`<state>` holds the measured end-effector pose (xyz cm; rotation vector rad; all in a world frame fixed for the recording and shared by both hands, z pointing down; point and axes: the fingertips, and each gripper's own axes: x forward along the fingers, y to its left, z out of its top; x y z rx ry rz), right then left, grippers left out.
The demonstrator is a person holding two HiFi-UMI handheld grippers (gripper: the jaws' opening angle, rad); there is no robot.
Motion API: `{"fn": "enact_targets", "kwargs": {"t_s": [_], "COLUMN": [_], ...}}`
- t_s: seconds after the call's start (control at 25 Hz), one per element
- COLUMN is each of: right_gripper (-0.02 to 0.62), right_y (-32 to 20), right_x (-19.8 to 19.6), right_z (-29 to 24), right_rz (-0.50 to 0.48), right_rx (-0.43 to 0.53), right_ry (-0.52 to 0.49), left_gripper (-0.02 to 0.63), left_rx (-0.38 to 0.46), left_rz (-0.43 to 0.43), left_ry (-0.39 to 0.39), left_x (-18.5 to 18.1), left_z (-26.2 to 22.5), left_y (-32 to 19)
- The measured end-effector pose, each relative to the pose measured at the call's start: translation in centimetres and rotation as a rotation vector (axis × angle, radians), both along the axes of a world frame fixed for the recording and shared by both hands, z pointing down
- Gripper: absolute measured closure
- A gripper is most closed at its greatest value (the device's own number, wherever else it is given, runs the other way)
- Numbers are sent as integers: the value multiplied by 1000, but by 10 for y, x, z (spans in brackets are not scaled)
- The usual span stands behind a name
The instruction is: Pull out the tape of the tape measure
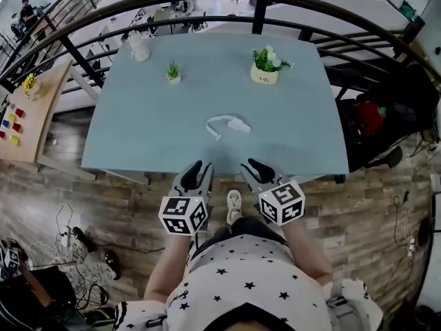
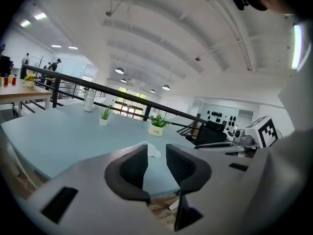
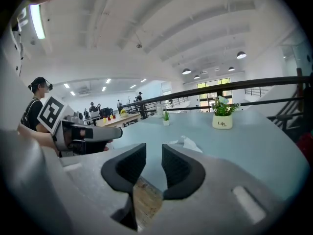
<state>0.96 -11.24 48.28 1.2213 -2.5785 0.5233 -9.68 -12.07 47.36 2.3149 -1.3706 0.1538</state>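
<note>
1. Hovering side by side at the near edge of the pale blue-grey bench (image 1: 138, 129) are the left claw (image 1: 200, 167) and the right claw (image 1: 251, 166), both short of the work.
2. Left claw (image 2: 156, 153): pads stand apart by a modest gap with nothing between them; bench and floor show through.
3. Right claw (image 3: 154, 153): pads apart, gap somewhat narrow, likewise empty.
4. Small white tape measure (image 1: 229, 123) lies flat mid-bench, ahead of both claws, between their lines and well apart from them. A pale strip seems to curl from its rounded case toward the left. Which end carries the tab, I cannot tell.
5. Judgement: the step in hand is the approach. One claw should come down on the case to pin it, pads widened first to clear it. The other takes the free strip end.
6. Grip the strip flat across the pads, low to the bench, then draw straight away from the case. A skewed pull would probably drag the light case along.
7. Small green potted plant (image 1: 173, 72) and flowering plant in a white pot (image 1: 265, 66) stand far back and pose no obstruction.
</note>
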Motion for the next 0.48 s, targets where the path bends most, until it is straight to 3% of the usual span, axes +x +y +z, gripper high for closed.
{"fn": "enact_targets", "kwargs": {"t_s": [0.16, 0.48], "right_gripper": [579, 588], "right_y": [38, 101], "right_x": [0, -17], "right_z": [-17, -41], "right_rz": [30, 15], "right_rx": [38, 104], "right_ry": [36, 62], "left_gripper": [503, 529], "left_rx": [20, 38], "left_rz": [-6, -15], "left_ry": [-17, -6], "left_x": [-4, -17], "left_z": [-9, -24], "left_y": [40, 104]}}
